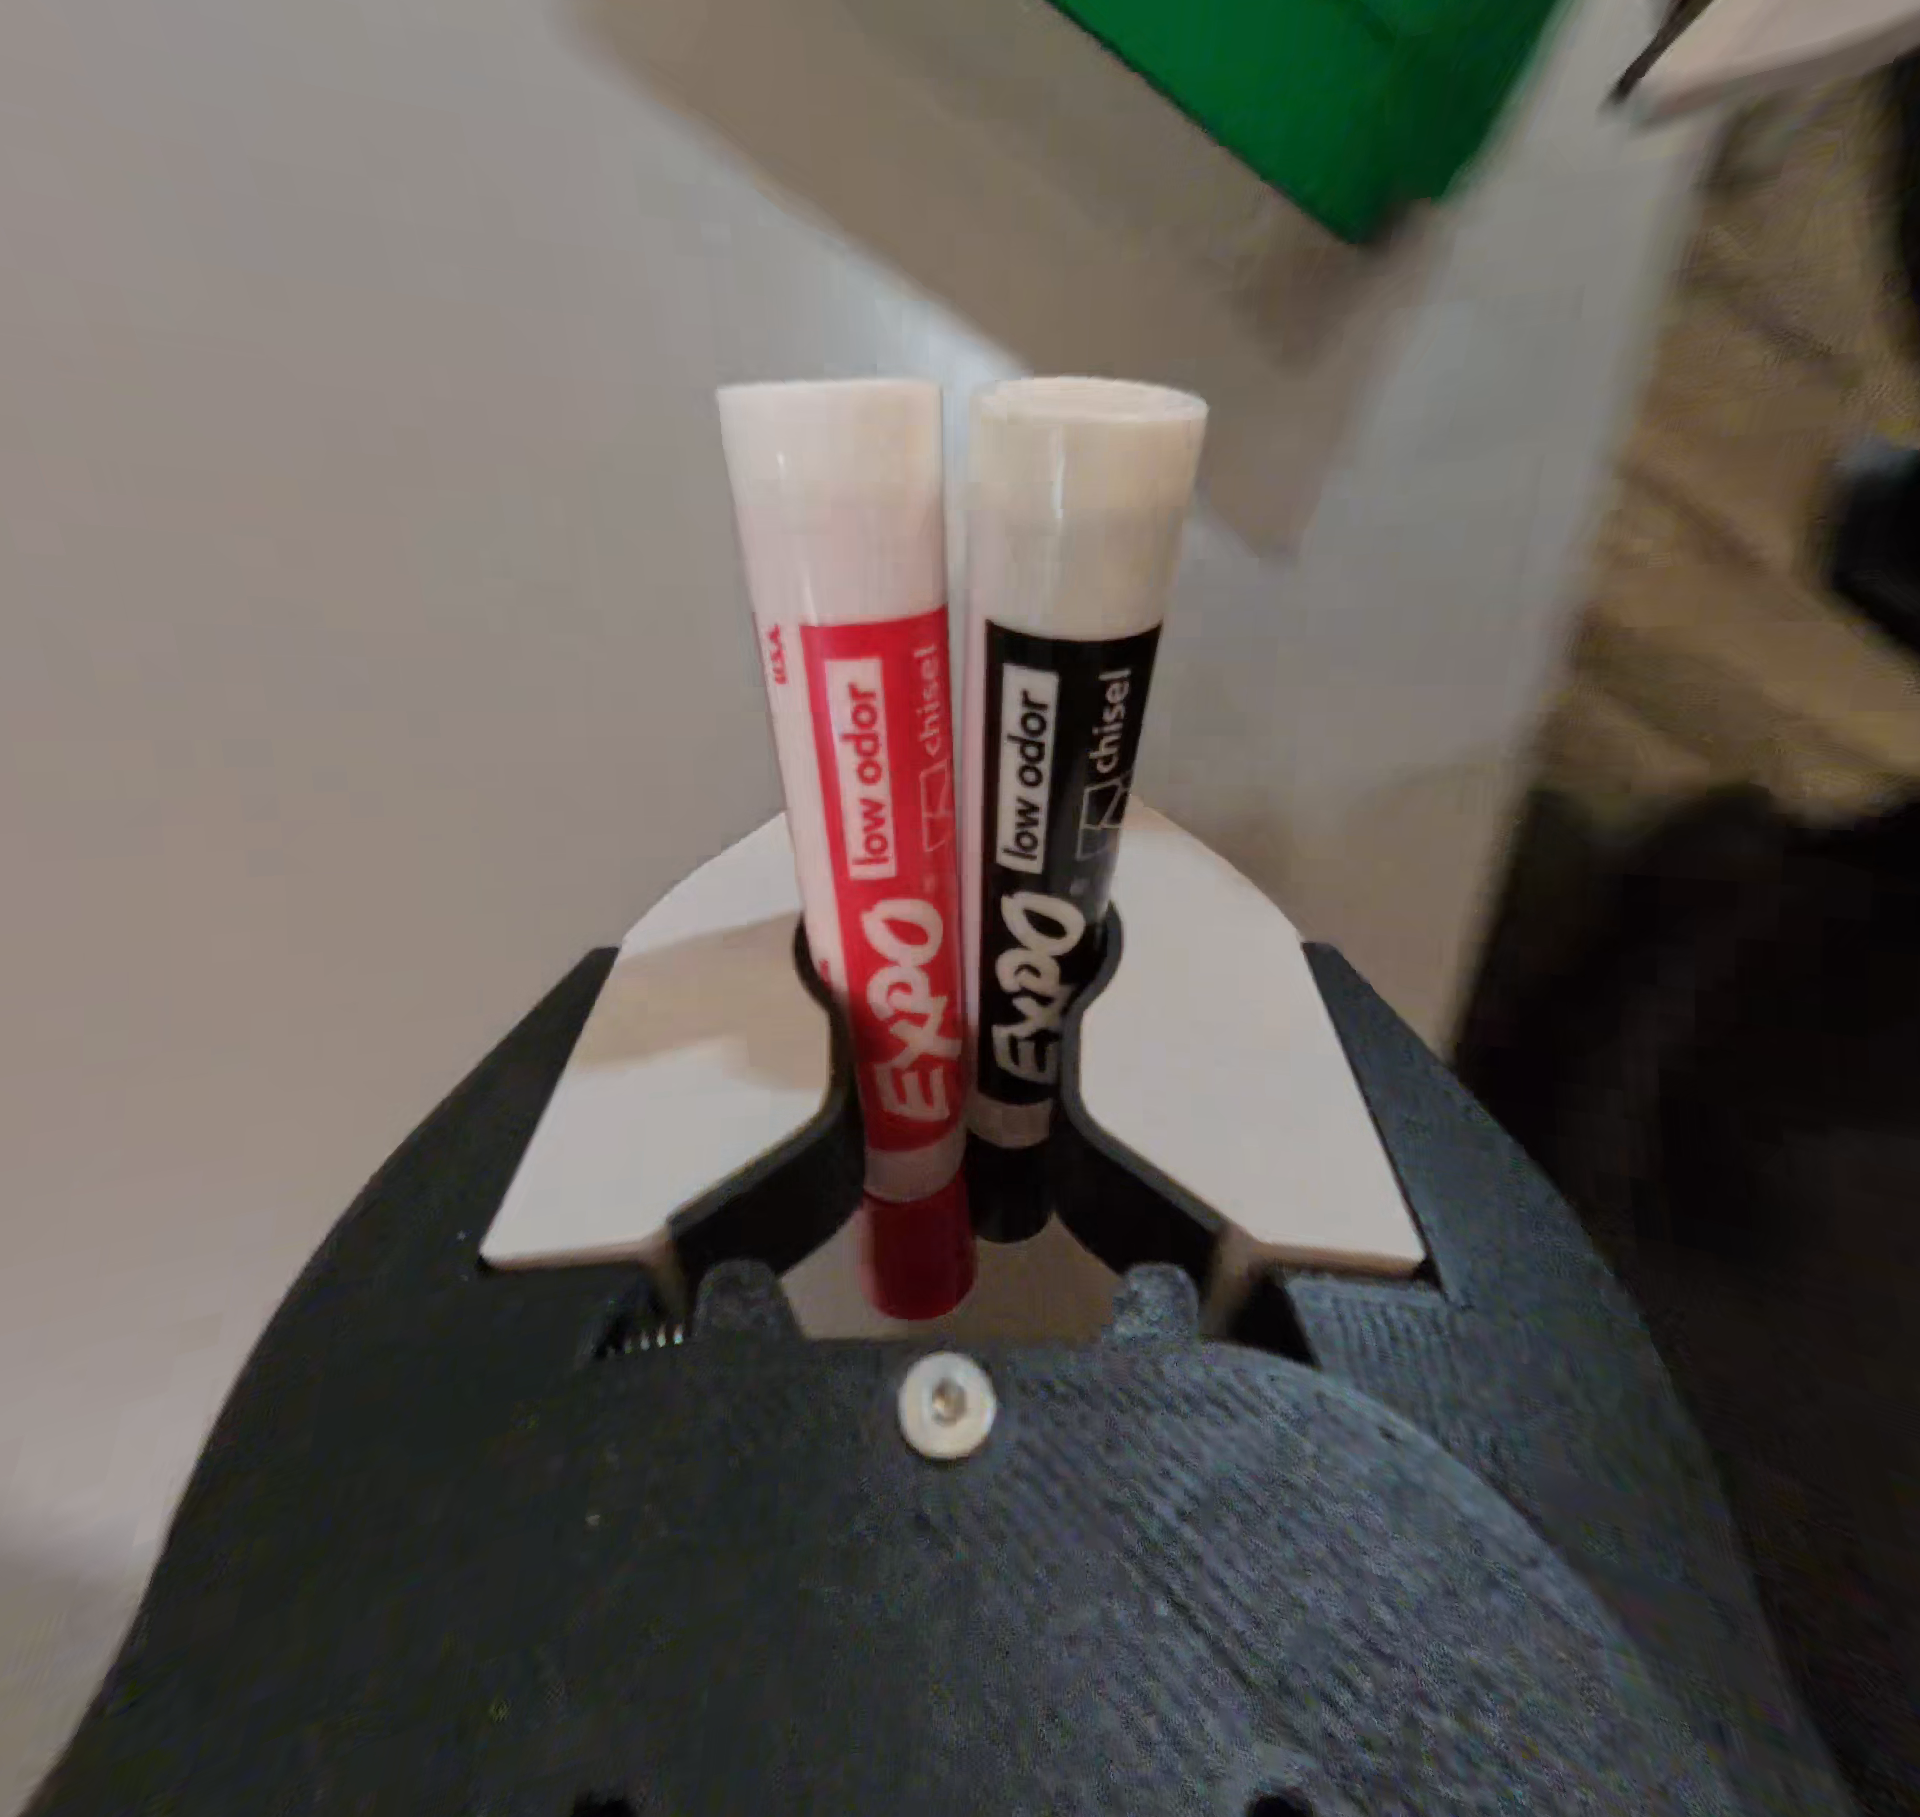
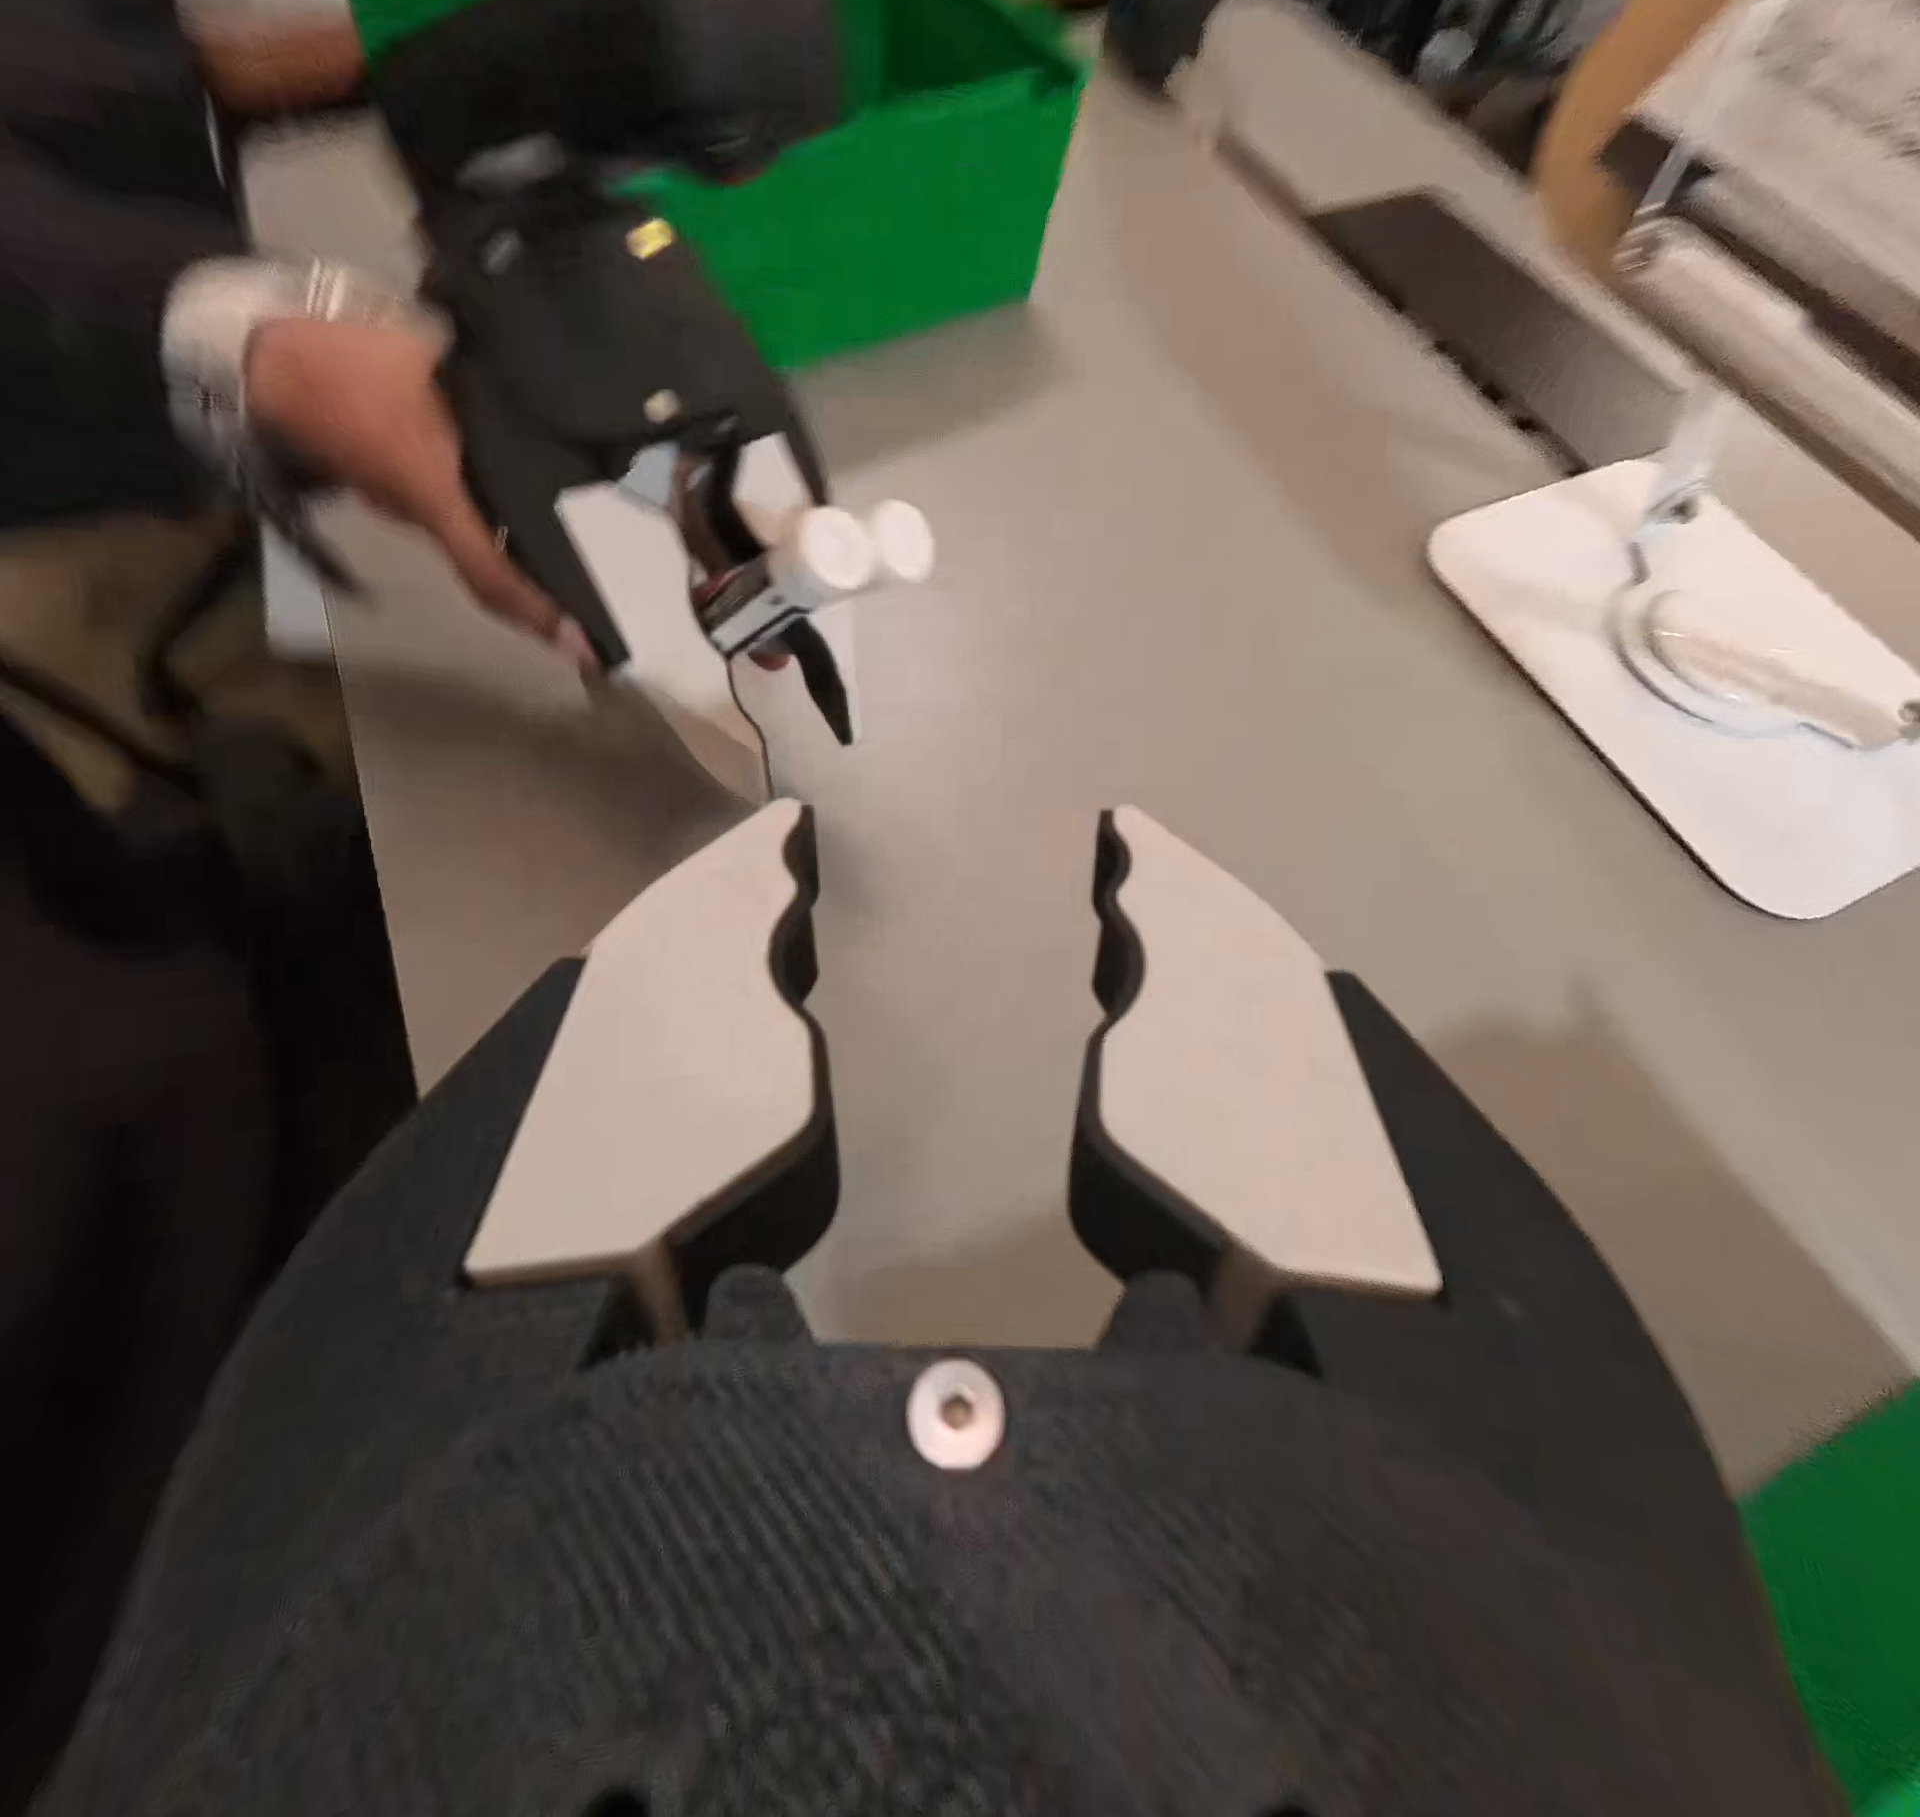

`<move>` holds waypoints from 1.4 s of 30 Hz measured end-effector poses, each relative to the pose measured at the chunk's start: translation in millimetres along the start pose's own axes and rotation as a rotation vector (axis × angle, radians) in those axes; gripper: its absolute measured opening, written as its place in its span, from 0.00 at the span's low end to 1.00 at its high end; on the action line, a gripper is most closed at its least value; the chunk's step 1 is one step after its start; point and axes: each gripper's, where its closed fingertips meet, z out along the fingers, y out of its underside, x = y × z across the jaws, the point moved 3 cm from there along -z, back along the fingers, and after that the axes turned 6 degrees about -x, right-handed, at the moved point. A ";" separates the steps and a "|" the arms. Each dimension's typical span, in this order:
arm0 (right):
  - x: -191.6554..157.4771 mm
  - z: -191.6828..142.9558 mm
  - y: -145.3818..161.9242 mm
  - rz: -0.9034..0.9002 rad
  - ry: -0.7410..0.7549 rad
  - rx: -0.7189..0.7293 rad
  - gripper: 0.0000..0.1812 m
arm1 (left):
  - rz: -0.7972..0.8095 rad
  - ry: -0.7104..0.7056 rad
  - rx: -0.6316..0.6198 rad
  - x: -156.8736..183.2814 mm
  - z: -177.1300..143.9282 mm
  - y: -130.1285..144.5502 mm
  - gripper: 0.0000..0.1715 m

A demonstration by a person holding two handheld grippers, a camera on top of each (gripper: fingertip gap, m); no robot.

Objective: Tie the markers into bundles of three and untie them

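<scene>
The left gripper (image 1: pixel 961 946) clamped a red marker (image 1: pixel 878 832) and a black marker (image 1: pixel 1060 811) side by side — best held level — while the right gripper (image 2: pixel 956 832) hung open over the grey table (image 2: pixel 1195 624).

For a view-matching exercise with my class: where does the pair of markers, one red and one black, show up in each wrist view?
Left wrist view: the red marker and the black marker stand side by side at centre, clamped in the left gripper.
Right wrist view: upper left of centre, only their white ends show, blurred, in that same gripper; the right gripper is open and empty.
Shared landmark: the green bin.
</scene>
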 end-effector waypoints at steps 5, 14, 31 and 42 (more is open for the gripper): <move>-11.3 15.5 -19.4 0.348 -0.088 0.347 0.28 | 0.005 -0.355 0.222 -1.5 -37.8 17.8 0.24; -93.0 40.9 -18.7 0.447 -0.218 0.506 0.31 | 0.418 -0.749 0.050 26.3 -52.2 36.1 0.24; -115.2 67.7 -25.5 0.364 -0.311 0.517 0.29 | 0.242 -0.650 0.095 25.9 -51.6 62.6 0.24; -67.1 77.7 -19.9 0.279 -0.152 0.380 0.25 | -0.125 -0.341 0.348 22.8 -110.3 75.4 0.24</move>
